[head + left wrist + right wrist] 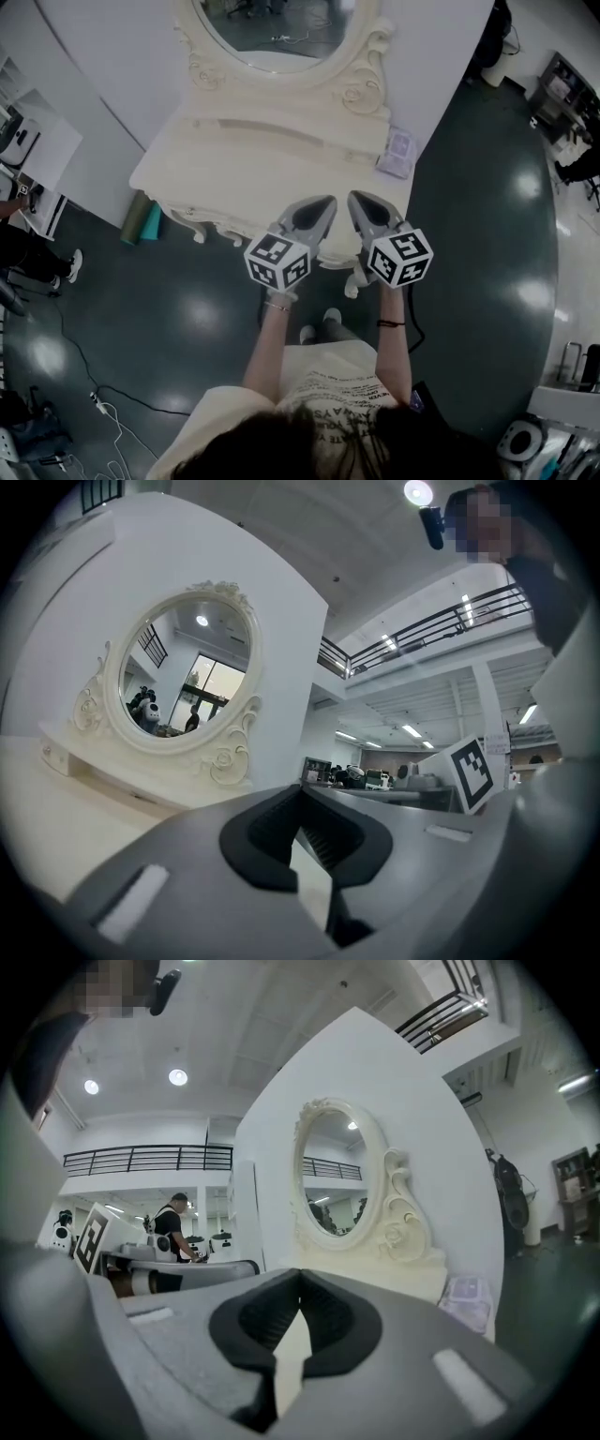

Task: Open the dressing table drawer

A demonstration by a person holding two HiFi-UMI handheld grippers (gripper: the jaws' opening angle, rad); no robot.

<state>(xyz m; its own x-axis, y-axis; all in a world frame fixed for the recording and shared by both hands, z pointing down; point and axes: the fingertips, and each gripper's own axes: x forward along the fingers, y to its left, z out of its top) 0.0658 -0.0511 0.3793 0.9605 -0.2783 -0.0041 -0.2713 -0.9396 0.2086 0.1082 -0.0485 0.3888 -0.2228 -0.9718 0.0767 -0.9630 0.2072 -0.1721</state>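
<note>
A cream dressing table (244,159) with an oval mirror (272,33) stands against a white panel. Its drawer front lies below the carved front edge (202,225) and cannot be seen from above. My left gripper (326,202) and right gripper (354,199) hover side by side over the table's front right part, both level and pointing at the mirror. Each is shut with nothing held. In the left gripper view the tips (300,787) meet before the mirror (183,682). In the right gripper view the tips (300,1274) meet too, with the mirror (336,1180) ahead.
A clear plastic box (398,150) sits on the table's right end, also in the right gripper view (464,1293). A green roll (142,223) leans by the left leg. Cables (103,403) trail on the dark floor. A person (28,253) stands at far left.
</note>
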